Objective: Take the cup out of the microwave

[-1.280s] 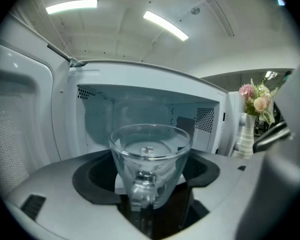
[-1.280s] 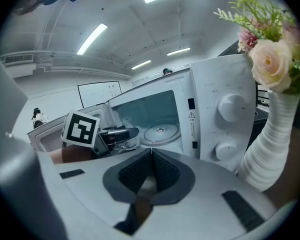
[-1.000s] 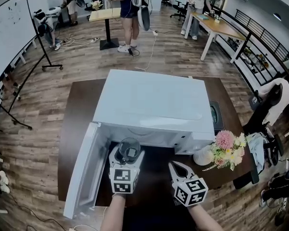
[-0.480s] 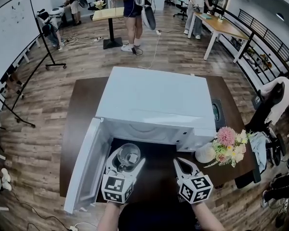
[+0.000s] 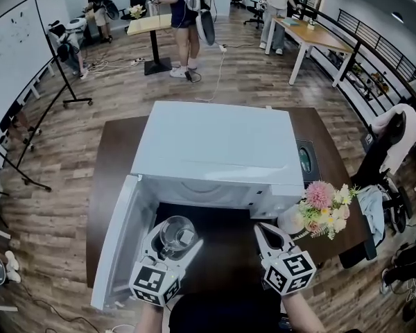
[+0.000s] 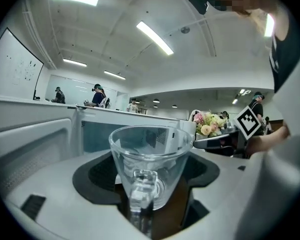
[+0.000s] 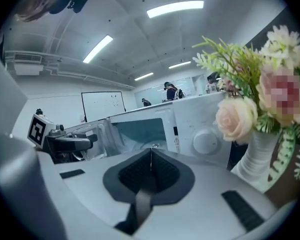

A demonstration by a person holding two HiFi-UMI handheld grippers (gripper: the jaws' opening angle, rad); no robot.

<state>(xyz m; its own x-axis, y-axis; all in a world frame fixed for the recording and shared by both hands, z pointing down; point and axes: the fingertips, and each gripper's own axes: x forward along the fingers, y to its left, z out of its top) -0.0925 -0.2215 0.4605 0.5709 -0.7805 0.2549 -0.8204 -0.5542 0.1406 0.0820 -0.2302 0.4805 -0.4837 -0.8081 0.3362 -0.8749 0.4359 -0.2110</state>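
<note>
While left gripper [image 5: 174,241] clamps cup [image 6: 150,156], its base hides.

We've got a clear glass cup with a handle [image 6: 150,164] here, glossy and smooth, totally see-through. The boxy white microwave [image 5: 215,151] is smooth with a faint sheen (metal or plastic, can't tell). The dark brown table [image 5: 114,165] looks matt and the plank floor [image 5: 125,96] wood-grained. The right gripper [image 7: 151,151] is matt grey plastic with rough black pads [image 7: 132,174].
</note>
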